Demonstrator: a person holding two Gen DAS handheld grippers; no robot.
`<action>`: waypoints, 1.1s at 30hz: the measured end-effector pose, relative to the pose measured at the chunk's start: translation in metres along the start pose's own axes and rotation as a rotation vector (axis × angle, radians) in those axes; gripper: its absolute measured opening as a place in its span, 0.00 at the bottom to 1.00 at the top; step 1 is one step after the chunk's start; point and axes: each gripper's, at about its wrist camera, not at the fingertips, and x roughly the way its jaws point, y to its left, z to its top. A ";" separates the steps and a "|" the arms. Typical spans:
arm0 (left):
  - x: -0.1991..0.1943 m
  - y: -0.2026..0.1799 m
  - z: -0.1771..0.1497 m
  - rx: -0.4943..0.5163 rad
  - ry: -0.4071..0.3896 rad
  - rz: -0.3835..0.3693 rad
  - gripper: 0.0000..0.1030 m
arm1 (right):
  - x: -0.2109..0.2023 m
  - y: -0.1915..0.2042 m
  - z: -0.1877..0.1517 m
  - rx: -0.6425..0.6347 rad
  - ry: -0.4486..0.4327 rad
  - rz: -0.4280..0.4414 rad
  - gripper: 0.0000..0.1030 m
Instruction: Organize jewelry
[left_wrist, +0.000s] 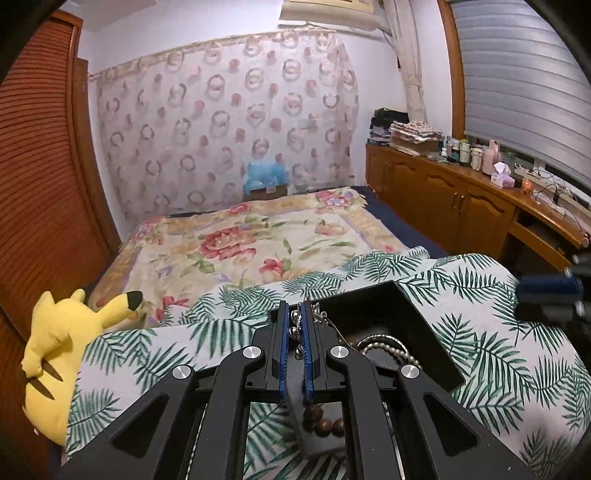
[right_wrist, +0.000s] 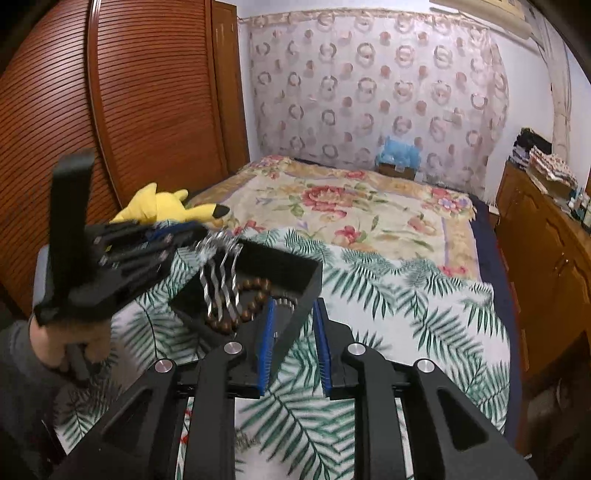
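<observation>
- A shallow black rectangular tray (right_wrist: 295, 273) is seen on a palm-leaf-print white cloth (right_wrist: 388, 295) spread over the near end of the bed; a floral quilt (right_wrist: 351, 206) lies farther off.
- The left gripper (left_wrist: 294, 317) is seen with its blue-padded jaws closed tight on a silver metal hair comb with wavy prongs (right_wrist: 219, 280); in the right wrist view the comb hangs from the jaw tips over the left part of the tray, prongs pointing down.
- A brown wooden bead bracelet (right_wrist: 251, 295) and a silver bead chain (left_wrist: 384, 347) are noted inside the tray, beneath and beside the comb.
- The right gripper (right_wrist: 293, 321) is seen partly open with nothing between the pads; the near right wall of the tray runs through the gap, untouched as far as can be told.
- Step judged in hand: the comb is being set into the tray, while the right gripper is probably placed to steady the wall.
- To be done well: the comb should be lowered until the prongs rest on the tray floor before release, clear of the bracelet, so that beads are not snagged.
- The tray wall should be pinched lightly only; the soft cloth beneath allows sliding and tipping.
- A yellow plush toy (right_wrist: 166, 206) at far left is not involved.
</observation>
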 end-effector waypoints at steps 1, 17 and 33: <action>0.004 -0.002 0.001 -0.004 0.004 -0.005 0.06 | 0.001 -0.001 -0.005 0.002 0.004 0.003 0.22; -0.011 -0.012 -0.018 0.048 0.064 -0.065 0.21 | -0.001 0.026 -0.041 -0.009 0.014 0.083 0.22; -0.080 0.011 -0.099 0.034 0.134 -0.092 0.28 | 0.031 0.083 -0.084 -0.093 0.138 0.155 0.22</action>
